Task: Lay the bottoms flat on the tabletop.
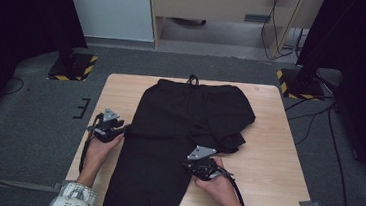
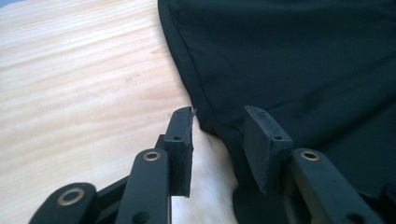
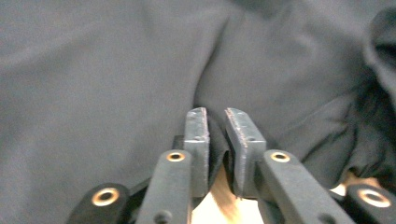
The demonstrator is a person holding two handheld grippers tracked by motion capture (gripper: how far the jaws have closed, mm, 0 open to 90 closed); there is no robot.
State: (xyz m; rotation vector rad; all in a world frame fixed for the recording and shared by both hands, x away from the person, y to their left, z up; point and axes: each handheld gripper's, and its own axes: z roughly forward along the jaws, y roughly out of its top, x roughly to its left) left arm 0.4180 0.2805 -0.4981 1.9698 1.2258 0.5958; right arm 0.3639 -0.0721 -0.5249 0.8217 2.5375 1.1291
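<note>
Black cotton trousers (image 1: 178, 132) flat on worktop (image 1: 266, 155) for folding | left gripper (image 2: 218, 140) fingers wide astride side hem | right gripper (image 3: 215, 149) fingers narrow, pinching opposite edge fold

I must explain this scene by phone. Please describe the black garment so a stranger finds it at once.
On the light wooden table lies a pair of black trousers, waistband and drawstring at the far edge. One leg runs toward the person; the other is folded up at the right. It is the table's one dark cloth.

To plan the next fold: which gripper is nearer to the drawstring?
Left. The left gripper is at the trousers' left edge. The right gripper is lower, farther from the drawstring.
</note>
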